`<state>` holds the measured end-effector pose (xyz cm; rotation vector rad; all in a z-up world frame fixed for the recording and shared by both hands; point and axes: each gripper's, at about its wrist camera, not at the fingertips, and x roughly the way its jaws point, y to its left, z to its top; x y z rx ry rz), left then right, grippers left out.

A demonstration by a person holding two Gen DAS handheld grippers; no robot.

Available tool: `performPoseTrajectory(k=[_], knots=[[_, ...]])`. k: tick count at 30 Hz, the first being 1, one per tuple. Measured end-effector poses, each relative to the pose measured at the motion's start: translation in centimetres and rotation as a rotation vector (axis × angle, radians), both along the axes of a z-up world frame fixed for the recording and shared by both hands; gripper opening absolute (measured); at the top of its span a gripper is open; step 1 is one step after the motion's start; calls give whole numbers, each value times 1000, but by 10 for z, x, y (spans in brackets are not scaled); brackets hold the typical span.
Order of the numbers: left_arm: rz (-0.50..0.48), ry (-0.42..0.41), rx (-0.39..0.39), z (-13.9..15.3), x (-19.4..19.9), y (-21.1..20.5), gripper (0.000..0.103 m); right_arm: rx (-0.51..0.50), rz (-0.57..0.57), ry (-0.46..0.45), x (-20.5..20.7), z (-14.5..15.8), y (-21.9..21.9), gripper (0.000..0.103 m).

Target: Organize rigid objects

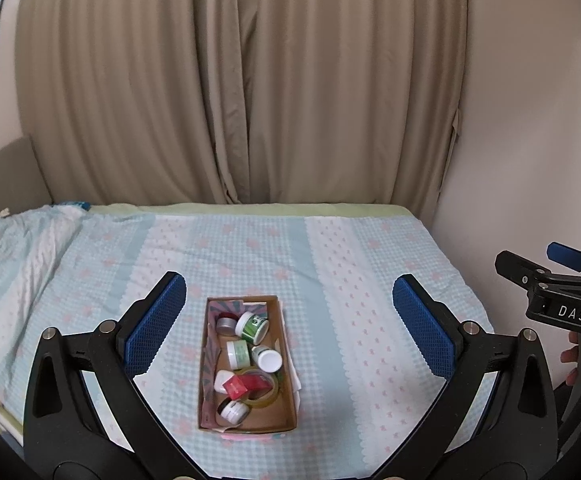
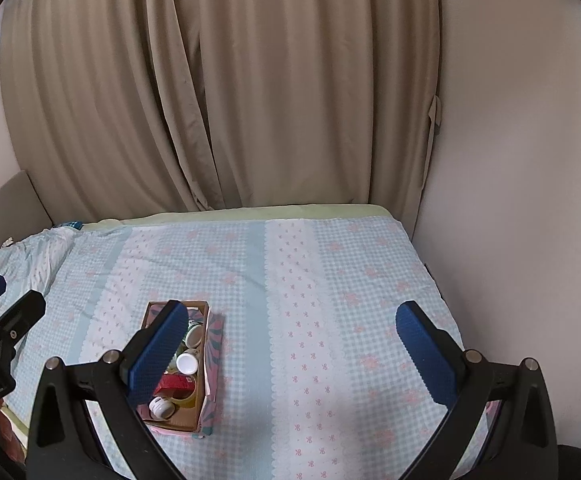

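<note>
A brown cardboard box (image 1: 286,396) sits on the bed, framed between the fingers of my left gripper (image 1: 290,324), which is open and held above it with nothing in it. Inside lie a green-labelled jar (image 1: 252,325), a smaller green jar (image 1: 237,353), a white-capped bottle (image 1: 268,358), a silver tin (image 1: 226,324), a red packet (image 1: 236,386), a tape roll (image 1: 266,394) and a white jar (image 1: 234,411). My right gripper (image 2: 290,350) is open and empty too; its left finger (image 2: 158,354) hides part of the box (image 2: 204,384). It also shows at the left wrist view's right edge (image 1: 558,264).
The bed wears a blue checked sheet (image 1: 330,264) with pink flowers, rumpled at the far left (image 1: 22,248). Beige curtains (image 1: 250,80) hang behind, a plain wall (image 2: 510,200) runs along the right side, and a padded headboard (image 1: 2,176) stands at left. A hand (image 1: 574,356) shows at right.
</note>
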<state>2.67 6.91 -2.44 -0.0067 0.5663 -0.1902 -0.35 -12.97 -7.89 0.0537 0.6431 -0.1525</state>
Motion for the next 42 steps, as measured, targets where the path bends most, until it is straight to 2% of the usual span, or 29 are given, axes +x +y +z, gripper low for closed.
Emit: performPoseTrajectory(k=[28,42], knots=[[-1,-22,46,-6,6,-4,103,1,6,-9,7,-3,2,103],[-2,-29,44,-7,5,-6,103,-3,10,-14,11,-3,2,103]])
